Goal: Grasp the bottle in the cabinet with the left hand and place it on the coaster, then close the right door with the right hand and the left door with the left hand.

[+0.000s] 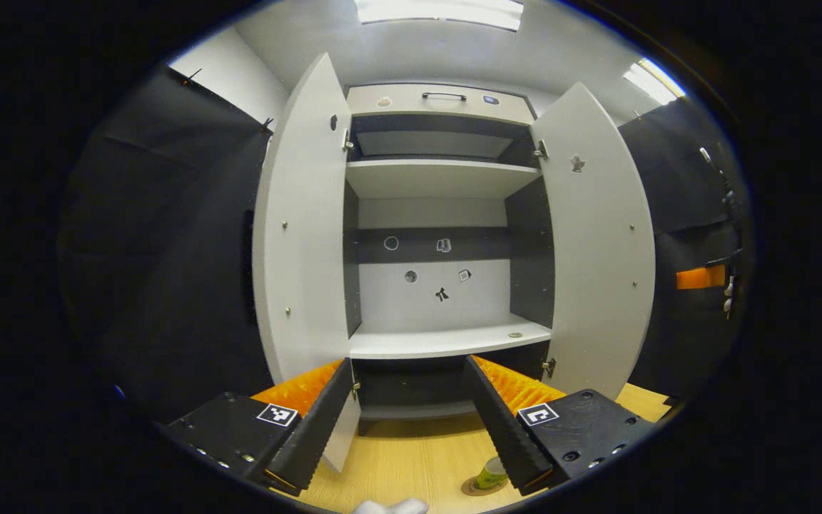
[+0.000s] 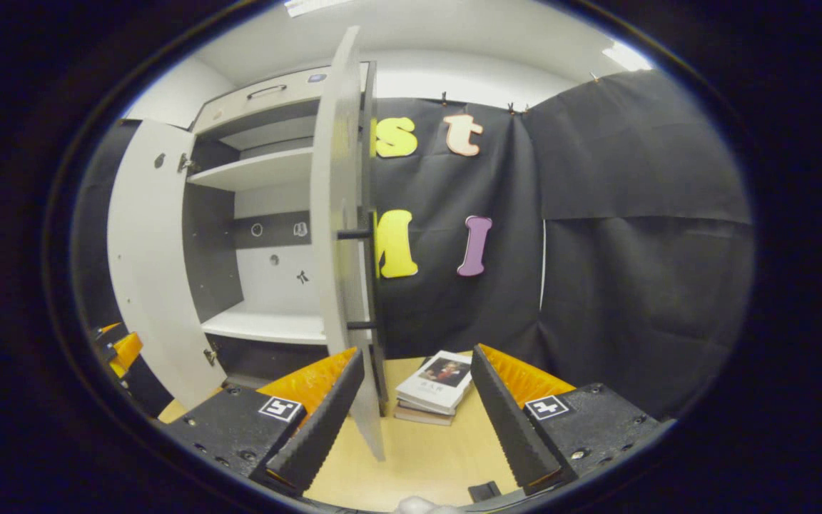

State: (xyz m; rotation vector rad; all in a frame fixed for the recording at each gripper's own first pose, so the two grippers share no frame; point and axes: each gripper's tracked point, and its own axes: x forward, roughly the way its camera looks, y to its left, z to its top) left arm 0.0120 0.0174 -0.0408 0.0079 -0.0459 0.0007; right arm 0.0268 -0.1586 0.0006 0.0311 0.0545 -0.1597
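The white cabinet point(image 1: 447, 343) stands with both doors wide open and its shelves bare. A small green bottle point(image 1: 491, 473) stands on a round coaster point(image 1: 474, 490) on the wooden table, partly hidden behind one finger of my left gripper point(image 1: 409, 365). That gripper is open, holds nothing and faces the cabinet's lower shelf. The left door point(image 1: 304, 235) and right door point(image 1: 596, 243) flank it. My right gripper point(image 2: 418, 353) is open at the right door point(image 2: 340, 214), which I see edge-on. The door's lower edge runs down between its fingers, close to the left one.
A dark bar handle point(image 2: 354, 233) sticks out of the right door's outer face. A stack of books point(image 2: 436, 385) lies on the table point(image 2: 425, 450) behind that door. The left gripper point(image 2: 115, 346) shows by the left door point(image 2: 147, 271). Black cloth walls close in both sides.
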